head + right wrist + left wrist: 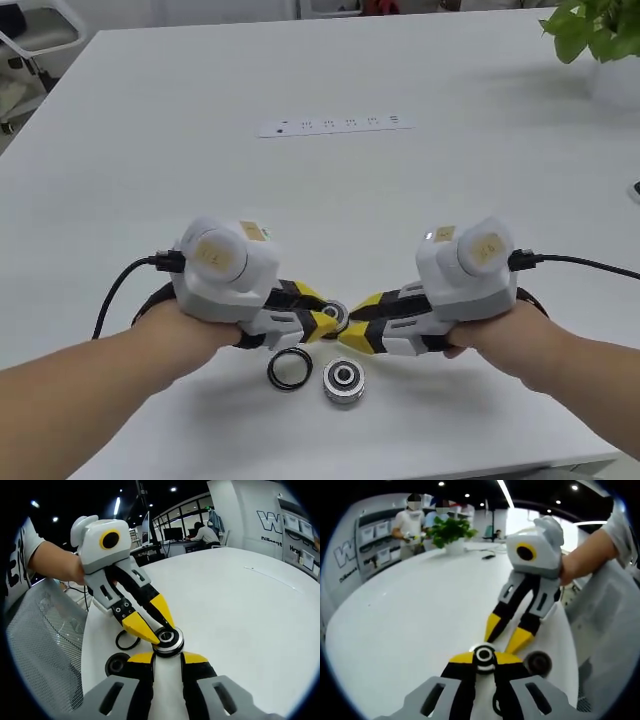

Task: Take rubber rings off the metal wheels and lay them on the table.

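Lower centre of the head view: the left gripper [320,311] pinches one metal wheel [334,316] between its jaws, above the table [400,180]. The right gripper [353,321] has its jaws spread, tips just beside that wheel. Below them, a rubber ring [290,369] and a second wheel [344,381] lie side by side on the table.

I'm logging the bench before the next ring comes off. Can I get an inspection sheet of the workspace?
Surface: white table, no marks seen.
Job's things: held wheel, with a dark band on its rim, sits between the grippers; second wheel lies on the table beside a loose rubber ring, not touching it.
Clutter: power strip farther back.
Grippers: left gripper shut on the held wheel; right gripper has its tips at the same wheel, grip unclear.
Cables: left cable and right cable trail from the grippers.
Surroundings: potted plant at the table's far corner, chair, people in the background.
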